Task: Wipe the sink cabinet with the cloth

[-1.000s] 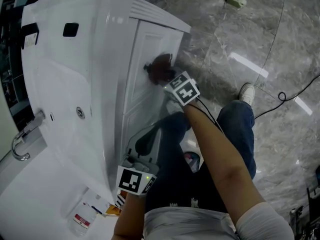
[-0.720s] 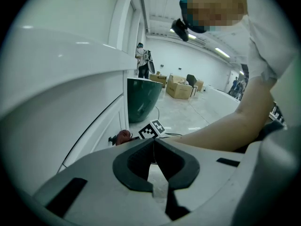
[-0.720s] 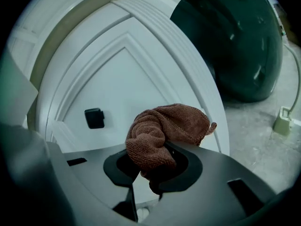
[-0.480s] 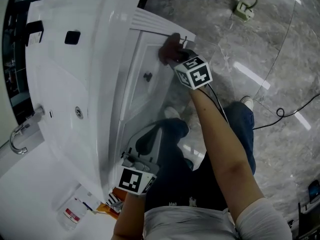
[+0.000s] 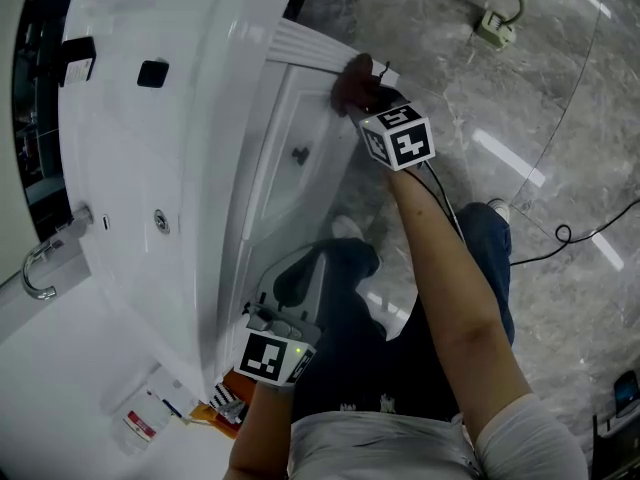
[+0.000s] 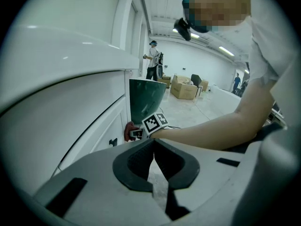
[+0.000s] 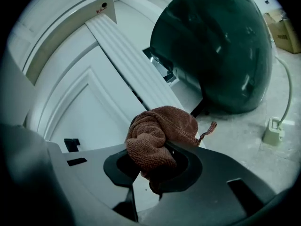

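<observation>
Tongs in the right hand, the right gripper (image 7: 149, 171), are clenched on a bunched rust-brown terry cloth (image 7: 157, 131). The cloth is pressed to the white panelled sink cabinet door (image 7: 89, 102) at the edge where it meets a white fluted trim strip (image 7: 131, 65). The left gripper (image 6: 154, 147), jaws together with nothing between them, hangs near the cabinet front, well apart from the cloth. A white ceramic basin (image 5: 140, 168) tops the cabinet. Wiping well likely means firm, even pressure, following the moulded grooves and working round the small dark knob (image 5: 298, 154).
</observation>
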Motion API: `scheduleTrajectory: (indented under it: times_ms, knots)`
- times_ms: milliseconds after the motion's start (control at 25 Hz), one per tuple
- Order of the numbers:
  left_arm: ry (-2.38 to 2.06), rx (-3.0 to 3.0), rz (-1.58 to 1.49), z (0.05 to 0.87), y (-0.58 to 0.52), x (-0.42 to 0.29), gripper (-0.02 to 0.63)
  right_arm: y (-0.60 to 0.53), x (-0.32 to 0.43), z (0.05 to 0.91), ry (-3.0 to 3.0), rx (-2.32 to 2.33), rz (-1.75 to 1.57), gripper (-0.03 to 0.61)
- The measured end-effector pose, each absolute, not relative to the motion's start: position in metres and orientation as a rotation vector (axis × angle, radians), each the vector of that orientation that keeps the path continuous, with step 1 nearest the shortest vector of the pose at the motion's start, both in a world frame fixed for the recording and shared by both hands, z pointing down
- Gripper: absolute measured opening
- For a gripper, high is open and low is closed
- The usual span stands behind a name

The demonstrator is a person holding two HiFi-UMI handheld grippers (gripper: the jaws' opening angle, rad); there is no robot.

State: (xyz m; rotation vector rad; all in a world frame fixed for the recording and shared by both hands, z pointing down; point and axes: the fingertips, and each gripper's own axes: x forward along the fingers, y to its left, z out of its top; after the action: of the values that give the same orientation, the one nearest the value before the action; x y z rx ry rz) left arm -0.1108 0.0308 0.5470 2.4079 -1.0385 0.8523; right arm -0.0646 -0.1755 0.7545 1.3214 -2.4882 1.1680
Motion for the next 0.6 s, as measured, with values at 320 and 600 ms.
scheduleTrajectory:
  times_ms: [320,600]
  knots:
    - [-1.016,2.373,0.812,0.530,0.038,-0.113,0.012,-0.178,-0.063,0.685,-2.573,1.370,1.049,0.095]
    - [-0.979,2.388,0.841,0.506,0.042,-0.120,0.012,-0.177,-0.067,0.608,-2.655,1.406,0.849,0.094]
